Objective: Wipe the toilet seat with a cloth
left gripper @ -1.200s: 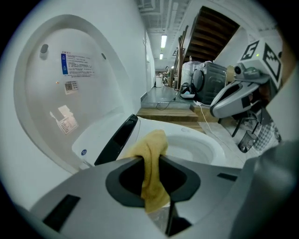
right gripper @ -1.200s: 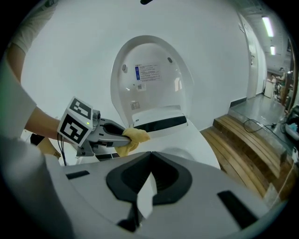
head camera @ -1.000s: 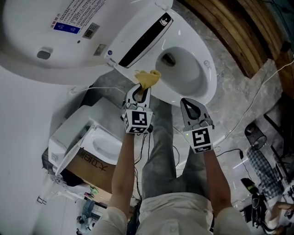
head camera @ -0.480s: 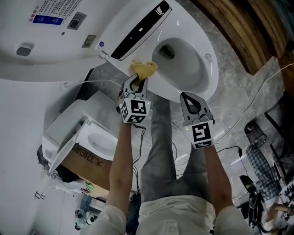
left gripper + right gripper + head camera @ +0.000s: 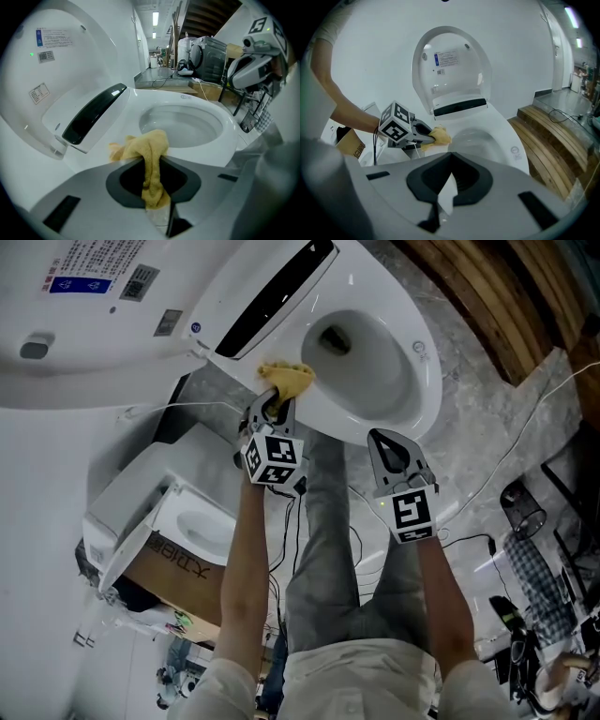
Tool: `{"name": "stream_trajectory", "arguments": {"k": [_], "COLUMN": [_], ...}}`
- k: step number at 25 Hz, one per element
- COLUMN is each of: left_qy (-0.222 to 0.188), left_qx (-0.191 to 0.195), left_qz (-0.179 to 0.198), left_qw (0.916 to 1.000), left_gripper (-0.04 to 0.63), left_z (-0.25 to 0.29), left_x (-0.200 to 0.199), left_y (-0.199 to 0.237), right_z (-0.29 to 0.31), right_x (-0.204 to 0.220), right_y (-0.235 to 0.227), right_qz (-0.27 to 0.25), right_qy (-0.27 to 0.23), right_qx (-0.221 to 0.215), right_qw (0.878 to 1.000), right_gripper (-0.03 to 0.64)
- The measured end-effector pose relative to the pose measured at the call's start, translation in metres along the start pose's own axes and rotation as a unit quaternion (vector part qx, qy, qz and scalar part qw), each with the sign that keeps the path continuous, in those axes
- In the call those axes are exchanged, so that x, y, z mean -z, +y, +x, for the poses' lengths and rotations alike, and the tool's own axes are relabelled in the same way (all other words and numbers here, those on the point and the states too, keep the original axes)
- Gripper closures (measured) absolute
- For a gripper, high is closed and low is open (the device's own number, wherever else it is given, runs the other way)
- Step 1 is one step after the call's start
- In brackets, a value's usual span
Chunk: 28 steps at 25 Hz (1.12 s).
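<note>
Left gripper clamps the yellow cloth, which lies on the toilet seat rim. Right gripper hangs nearby, its 2 jaws together, empty.

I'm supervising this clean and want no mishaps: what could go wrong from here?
The cloth is pinched in the left gripper by only a thin strip and is bunched at the edge of the bowl. It might slip out and fall in.
With so little cloth ahead of the tips, the hard jaws may scrape the toilet seat.
</note>
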<state>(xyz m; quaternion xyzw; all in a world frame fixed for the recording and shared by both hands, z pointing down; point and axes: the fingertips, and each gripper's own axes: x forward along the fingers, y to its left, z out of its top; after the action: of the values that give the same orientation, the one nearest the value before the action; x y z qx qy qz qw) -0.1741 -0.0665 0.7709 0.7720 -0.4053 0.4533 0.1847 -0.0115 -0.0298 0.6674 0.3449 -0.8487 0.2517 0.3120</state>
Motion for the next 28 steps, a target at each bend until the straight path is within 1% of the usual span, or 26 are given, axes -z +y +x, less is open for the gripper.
{"name": "stream_trajectory", "arguments": {"k": [4, 11, 28], "left_qy": [0.001, 0.004, 0.012], "left_qx": [0.004, 0.020, 0.037], "left_qz": [-0.002, -0.003, -0.034], "left_qw": [1.0000, 0.9998, 0.9987], "left_gripper": [0.512, 0.512, 0.512], "left_z": [0.000, -0.002, -0.002], "left_x": [0.001, 0.002, 0.001], "left_y": [-0.006, -0.031, -0.092], "right_z": [-0.002, -0.010, -0.036], "right_x": [0.003, 0.011, 0.041], "right_y": [-0.002, -0.008, -0.035], "right_qz": [0.006, 0.013, 0.023], "right_qy": [-0.002, 0.001, 0.011], "right_qx": [0.002, 0.006, 0.010], "right_qw": [1.000, 1.000, 1.000], "right_gripper": [0.609, 0.609, 0.609]}}
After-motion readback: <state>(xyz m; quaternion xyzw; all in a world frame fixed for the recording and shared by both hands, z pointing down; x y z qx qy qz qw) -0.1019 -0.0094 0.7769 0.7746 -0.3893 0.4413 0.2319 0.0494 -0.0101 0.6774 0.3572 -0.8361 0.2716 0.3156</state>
